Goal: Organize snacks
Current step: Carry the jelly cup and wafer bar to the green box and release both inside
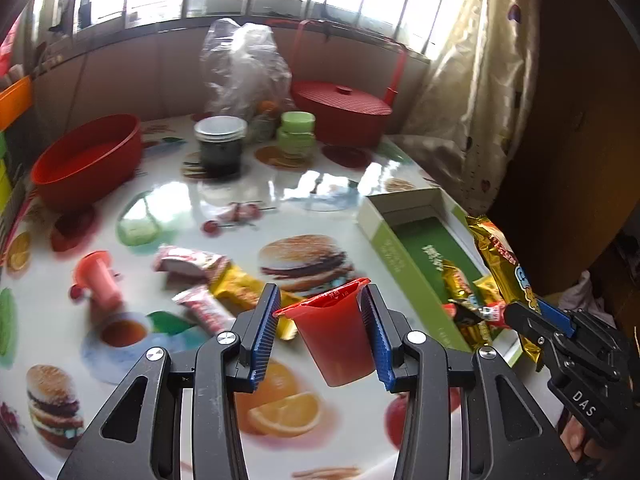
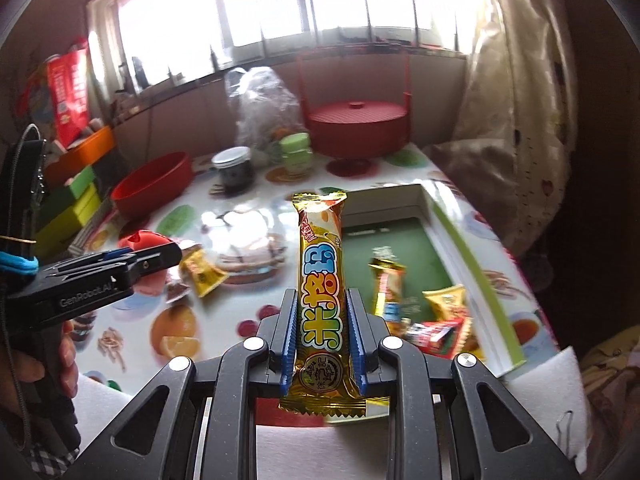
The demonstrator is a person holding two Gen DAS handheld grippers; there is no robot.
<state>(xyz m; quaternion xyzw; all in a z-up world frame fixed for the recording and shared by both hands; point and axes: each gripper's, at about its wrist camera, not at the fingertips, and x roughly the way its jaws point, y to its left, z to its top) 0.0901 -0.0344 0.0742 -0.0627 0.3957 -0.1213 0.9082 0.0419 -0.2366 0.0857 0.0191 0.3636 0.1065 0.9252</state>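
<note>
The left gripper [image 1: 324, 332] clamps a red jelly cup [image 1: 334, 336]; the right gripper [image 2: 322, 336] pinches a gold snack bar [image 2: 322, 304] upright.

Red jelly cup [image 1: 334, 336], gold snack bar [image 2: 322, 312], green-lined box [image 2: 472, 248], food-print tablecloth [image 1: 224, 192].

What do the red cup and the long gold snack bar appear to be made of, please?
Red cup: likely thin translucent plastic with a peel-off film lid; light glows through its wall.
Snack bar: shiny metallic foil-like wrapper, judging by its glints and crimped, zigzag ends.
</note>
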